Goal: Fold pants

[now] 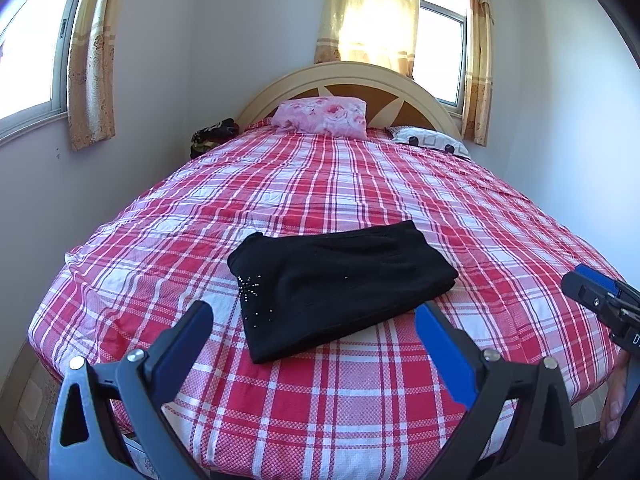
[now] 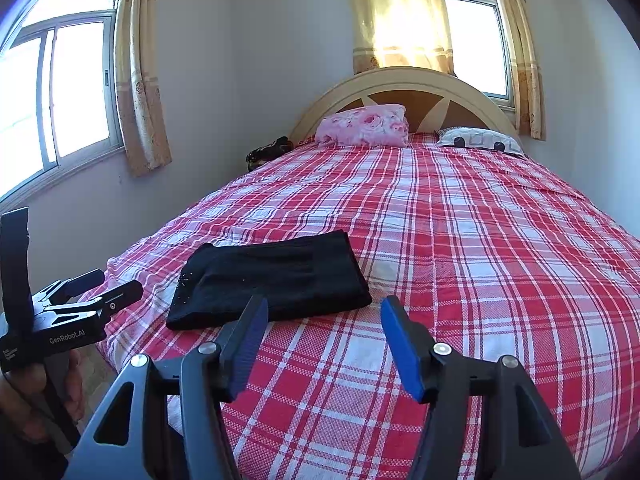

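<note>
Both tongs (image 1: 314, 316) (image 2: 324, 312) gape before folded pants (image 1: 340, 280).

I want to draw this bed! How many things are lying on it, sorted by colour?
Black: 1, the folded pants
Pink: 1, the flowery pillow
White with black spots: 1, the spotted pillow
Total: 3 on the checked bedsheet. The dark bundle at the bed's edge is left out: it may not be on it.

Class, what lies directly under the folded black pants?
The folded black pants rest on the red plaid bedsheet, which shows all around them. The sheet beneath them is covered.
</note>
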`<action>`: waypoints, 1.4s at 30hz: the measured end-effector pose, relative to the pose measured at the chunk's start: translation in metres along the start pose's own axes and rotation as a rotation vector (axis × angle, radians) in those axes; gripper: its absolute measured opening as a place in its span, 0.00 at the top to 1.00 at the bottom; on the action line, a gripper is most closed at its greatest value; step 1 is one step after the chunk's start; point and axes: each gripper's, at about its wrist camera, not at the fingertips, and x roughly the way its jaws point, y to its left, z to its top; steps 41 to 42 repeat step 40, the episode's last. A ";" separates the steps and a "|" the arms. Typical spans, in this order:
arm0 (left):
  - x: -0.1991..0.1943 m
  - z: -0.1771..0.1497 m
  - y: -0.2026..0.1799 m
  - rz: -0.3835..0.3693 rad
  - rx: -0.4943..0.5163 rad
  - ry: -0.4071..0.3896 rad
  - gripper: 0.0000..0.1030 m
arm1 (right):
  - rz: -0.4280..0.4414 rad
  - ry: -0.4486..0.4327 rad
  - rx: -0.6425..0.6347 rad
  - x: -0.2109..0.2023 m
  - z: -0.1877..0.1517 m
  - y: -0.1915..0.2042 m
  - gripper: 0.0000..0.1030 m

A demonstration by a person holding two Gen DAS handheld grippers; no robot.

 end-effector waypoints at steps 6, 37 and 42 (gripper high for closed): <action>-0.002 0.001 -0.002 0.000 0.005 -0.004 0.00 | 0.004 -0.014 0.001 -0.005 0.000 0.001 0.33; -0.025 0.011 0.000 -0.017 -0.026 -0.099 0.00 | -0.055 -0.059 0.027 -0.024 0.001 -0.018 0.32; -0.024 0.011 0.000 -0.017 -0.023 -0.096 0.00 | -0.058 -0.058 0.029 -0.024 -0.001 -0.020 0.32</action>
